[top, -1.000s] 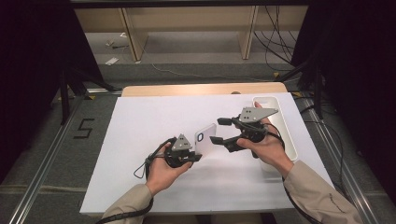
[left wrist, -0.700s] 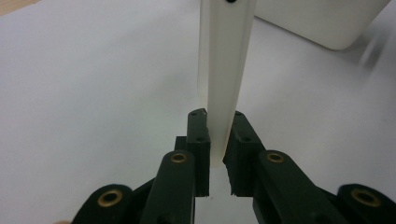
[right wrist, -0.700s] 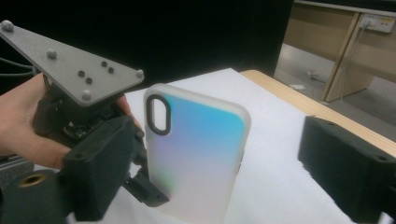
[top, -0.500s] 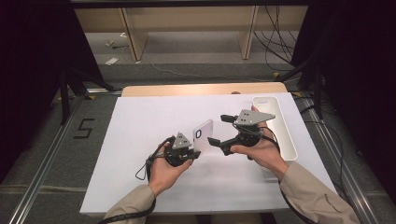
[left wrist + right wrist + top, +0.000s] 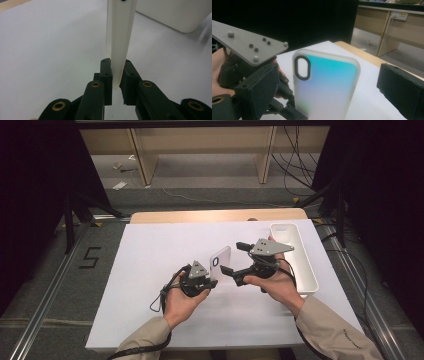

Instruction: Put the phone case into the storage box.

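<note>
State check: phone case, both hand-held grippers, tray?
phone case: upright off the table, clamped at its lower end
left hand-held gripper: shut on the phone case
right hand-held gripper: open, jaws just opened wider, pads clear of the case
white tray: on the table, looks empty

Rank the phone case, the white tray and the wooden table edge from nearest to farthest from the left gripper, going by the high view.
1. Phone case: clamped in the left gripper, standing up from it.
2. White tray: off to the right, beyond the right gripper.
3. Wooden table edge: along the far side.
</note>
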A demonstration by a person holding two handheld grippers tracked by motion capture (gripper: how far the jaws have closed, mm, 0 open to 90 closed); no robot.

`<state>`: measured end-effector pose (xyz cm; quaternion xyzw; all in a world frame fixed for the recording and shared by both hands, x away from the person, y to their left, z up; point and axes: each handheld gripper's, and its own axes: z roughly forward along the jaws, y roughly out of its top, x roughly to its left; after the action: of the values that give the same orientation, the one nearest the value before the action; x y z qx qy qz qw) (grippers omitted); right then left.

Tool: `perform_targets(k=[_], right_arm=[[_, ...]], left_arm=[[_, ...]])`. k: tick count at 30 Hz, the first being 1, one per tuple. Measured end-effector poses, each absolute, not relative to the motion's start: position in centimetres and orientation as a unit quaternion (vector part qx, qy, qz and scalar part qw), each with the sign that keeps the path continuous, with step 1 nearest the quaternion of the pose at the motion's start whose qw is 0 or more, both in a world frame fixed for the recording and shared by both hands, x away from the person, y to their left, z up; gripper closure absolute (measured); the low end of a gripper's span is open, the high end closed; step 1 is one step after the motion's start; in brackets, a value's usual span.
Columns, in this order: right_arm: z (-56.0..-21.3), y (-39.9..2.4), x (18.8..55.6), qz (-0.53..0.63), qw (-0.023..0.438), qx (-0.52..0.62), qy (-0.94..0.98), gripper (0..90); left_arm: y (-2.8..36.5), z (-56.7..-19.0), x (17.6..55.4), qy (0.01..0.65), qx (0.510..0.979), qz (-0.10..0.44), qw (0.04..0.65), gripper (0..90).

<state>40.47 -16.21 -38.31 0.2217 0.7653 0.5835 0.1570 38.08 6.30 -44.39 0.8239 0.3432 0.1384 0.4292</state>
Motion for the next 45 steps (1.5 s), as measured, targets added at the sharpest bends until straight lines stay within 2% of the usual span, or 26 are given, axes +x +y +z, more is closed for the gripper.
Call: perform_targets(k=[20,34,45], right_arm=[[-39.1,-15.1,40.1,0.581,0.175,0.240,0.758,4.7],[-39.4,-15.0,40.0,0.582,0.198,0.265,0.743,14.8],[-39.5,-14.9,40.0,0.585,0.199,0.271,0.738,17.5]], left_arm=[[5.1,-44.3,37.9,0.341,0.826,0.137,0.429,80.8],[4.7,-44.3,37.8,0.337,0.825,0.139,0.432,80.8],[4.6,-44.2,37.7,0.335,0.825,0.142,0.432,80.7]])
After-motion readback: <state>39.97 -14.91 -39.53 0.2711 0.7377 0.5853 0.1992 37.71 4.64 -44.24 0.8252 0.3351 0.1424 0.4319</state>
